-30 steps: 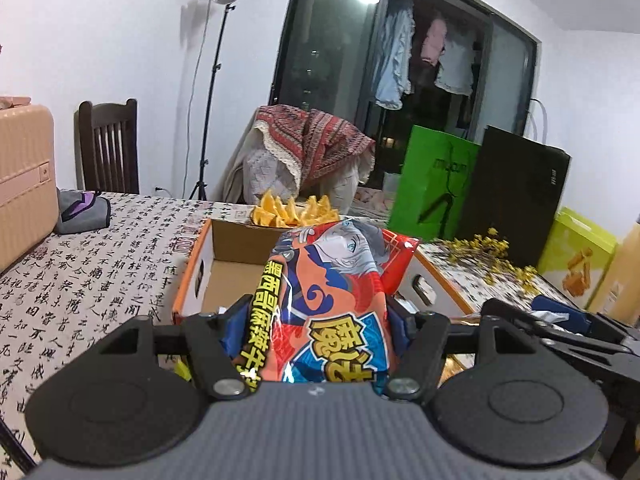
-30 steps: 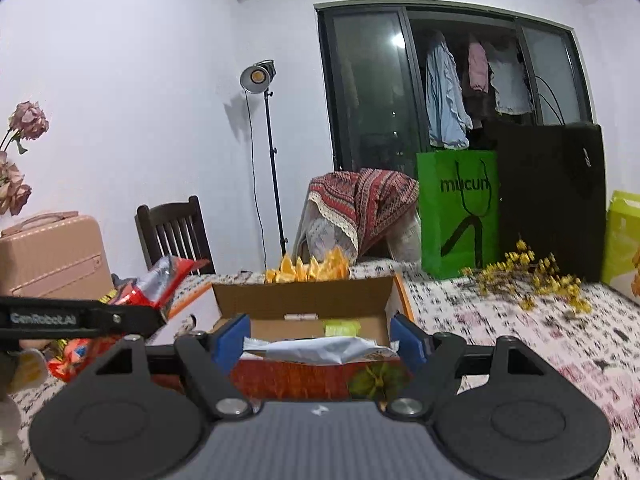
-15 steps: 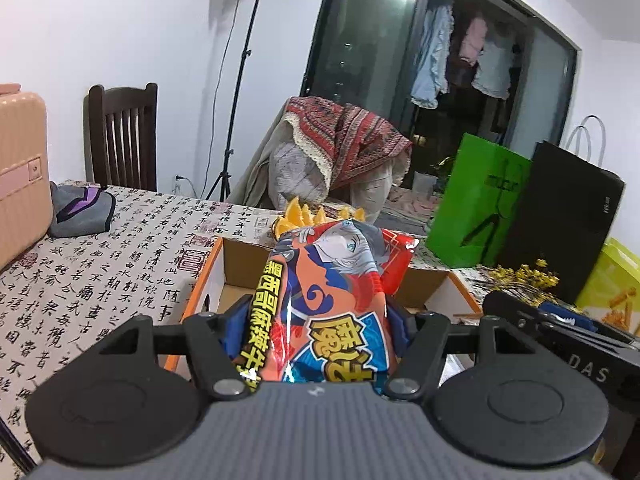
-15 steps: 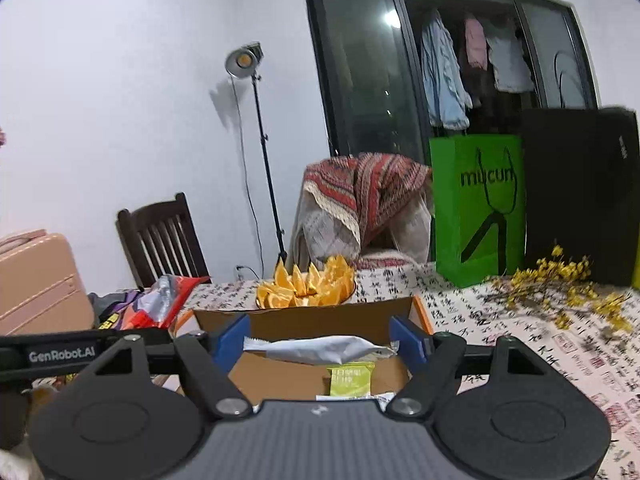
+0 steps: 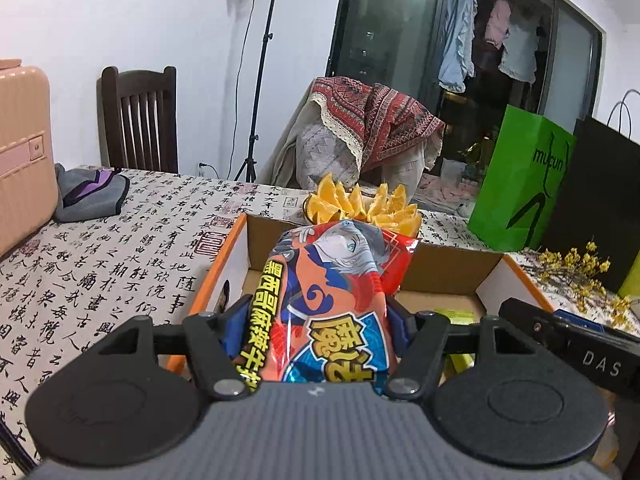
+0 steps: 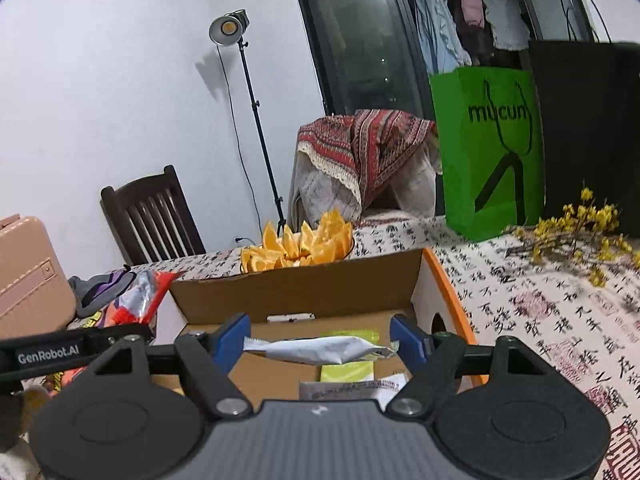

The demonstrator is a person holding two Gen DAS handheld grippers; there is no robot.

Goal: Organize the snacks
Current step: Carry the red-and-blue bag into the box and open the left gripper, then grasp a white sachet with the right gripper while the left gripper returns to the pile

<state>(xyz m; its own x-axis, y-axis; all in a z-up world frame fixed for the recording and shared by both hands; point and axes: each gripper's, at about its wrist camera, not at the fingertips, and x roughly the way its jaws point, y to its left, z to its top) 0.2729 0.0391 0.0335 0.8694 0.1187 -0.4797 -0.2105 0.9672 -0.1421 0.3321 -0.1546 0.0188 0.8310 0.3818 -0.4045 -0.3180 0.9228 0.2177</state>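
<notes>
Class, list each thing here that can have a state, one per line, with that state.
Left tongs: shut on the red snack bag.
Right tongs: shut on the silver packet.
Cardboard box: open, packets inside.
Studio lamp: lit.
Green paper bag: upright.

The left gripper (image 5: 316, 320) squeezes a shiny red and blue snack bag (image 5: 332, 304) with a cartoon face on it. The bag sticks up in front of an open cardboard box (image 5: 440, 260) on the table (image 5: 120, 248). A bowl of orange slices (image 5: 360, 208) sits just behind the box, and a green paper bag (image 5: 516, 184) stands to the right.
</notes>
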